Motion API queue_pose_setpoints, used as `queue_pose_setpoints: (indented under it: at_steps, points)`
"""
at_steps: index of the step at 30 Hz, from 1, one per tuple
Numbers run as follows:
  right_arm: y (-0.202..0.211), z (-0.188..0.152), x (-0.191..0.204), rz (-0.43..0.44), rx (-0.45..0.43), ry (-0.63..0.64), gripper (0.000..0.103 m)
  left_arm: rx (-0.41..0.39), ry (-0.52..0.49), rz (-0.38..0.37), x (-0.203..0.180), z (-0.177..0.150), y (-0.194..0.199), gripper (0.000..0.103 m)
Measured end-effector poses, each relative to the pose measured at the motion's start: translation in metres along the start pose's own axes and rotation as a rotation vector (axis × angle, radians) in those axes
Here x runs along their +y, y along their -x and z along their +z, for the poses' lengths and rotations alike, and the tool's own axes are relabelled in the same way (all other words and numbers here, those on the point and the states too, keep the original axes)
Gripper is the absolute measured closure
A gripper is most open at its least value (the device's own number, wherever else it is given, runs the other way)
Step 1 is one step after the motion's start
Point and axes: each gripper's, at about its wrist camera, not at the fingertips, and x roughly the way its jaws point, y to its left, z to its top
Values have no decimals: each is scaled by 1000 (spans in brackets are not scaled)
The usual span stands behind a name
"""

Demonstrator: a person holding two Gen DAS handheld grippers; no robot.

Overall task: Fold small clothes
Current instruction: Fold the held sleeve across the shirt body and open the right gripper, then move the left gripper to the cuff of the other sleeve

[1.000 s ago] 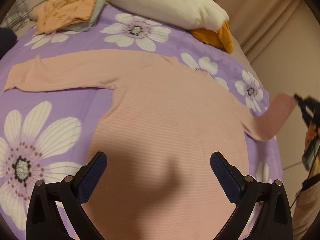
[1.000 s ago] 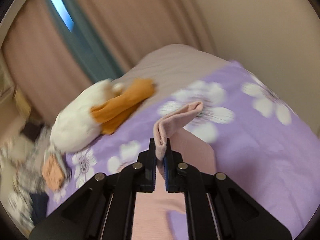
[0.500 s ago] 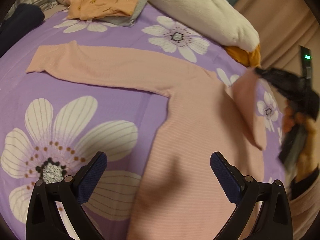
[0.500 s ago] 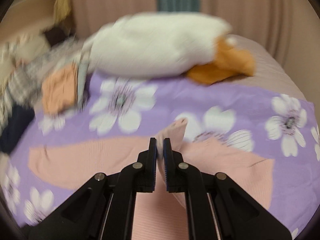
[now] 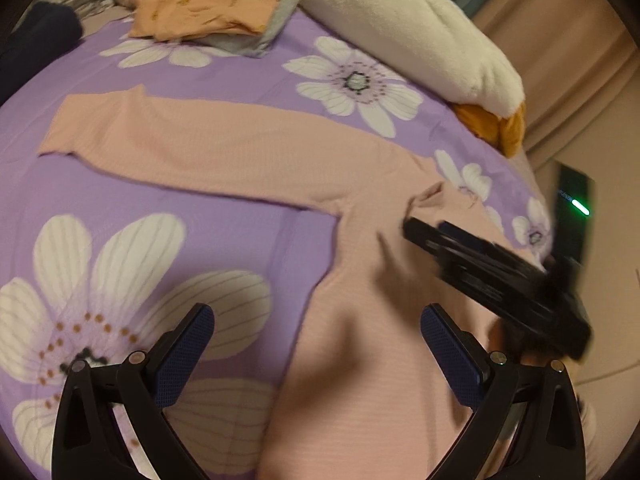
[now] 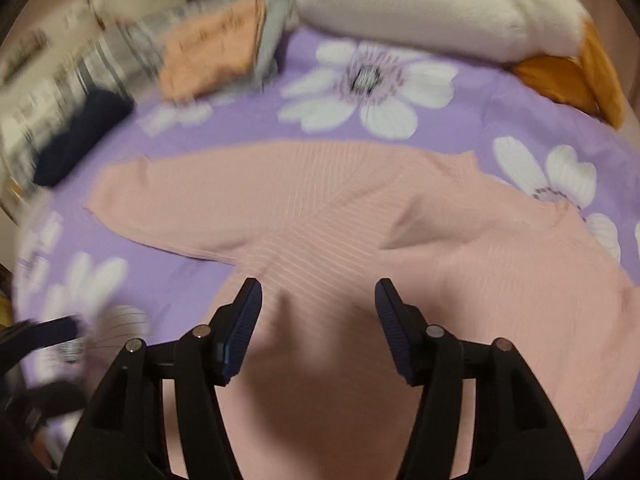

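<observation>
A pink long-sleeved ribbed top [image 5: 360, 320] lies flat on the purple flowered bedspread [image 5: 168, 208]. Its left sleeve [image 5: 192, 148] stretches out to the left. Its right sleeve is folded in over the chest [image 6: 460, 232]. My left gripper [image 5: 316, 344] is open and empty above the top's left side edge. My right gripper [image 6: 318, 320] is open and empty above the chest; it also shows in the left wrist view [image 5: 492, 276], blurred.
A white and orange plush toy [image 5: 416, 40] lies at the bed's far side. Folded orange and grey clothes [image 5: 212, 0] sit at the back left, next to a dark navy item [image 5: 36, 40]. Curtains and a wall lie beyond the bed's right edge.
My right gripper carried the right sleeve from the bed's right edge over onto the chest, then opened and let it go. My left gripper shifted left along the top, still open.
</observation>
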Motion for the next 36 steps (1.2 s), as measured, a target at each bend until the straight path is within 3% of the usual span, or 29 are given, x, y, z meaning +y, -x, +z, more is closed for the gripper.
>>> queue_pose_setpoints:
  at_steps: [2, 5, 8, 11, 16, 20, 26, 31, 36]
  points:
    - [26, -10, -28, 33, -49, -98, 42, -1, -18, -39, -10, 9, -5, 1]
    - [59, -34, -86, 7, -99, -268, 42, 11, -49, -112, -30, 23, -16, 1]
    - [81, -61, -122, -51, -130, -362, 41, 31, -83, -203, -55, 36, -33, 1]
    - [100, -87, -146, -49, -169, -438, 41, 55, -107, -306, -81, 46, -54, 2]
    - [118, -118, -162, -25, -214, -528, 41, 139, -91, -467, -119, 62, -110, 29]
    - [127, -138, -171, -11, -230, -570, 41, 120, -56, -429, -127, 80, -146, 31]
    - [136, -159, -176, -19, -236, -607, 41, 83, 69, -243, -83, 110, -172, 31]
    - [137, -164, -172, -12, -230, -606, 41, 21, 139, -298, -35, 117, -131, 31]
    - [135, -165, -156, 19, -222, -602, 41, -58, 195, -296, 29, 92, -69, 31]
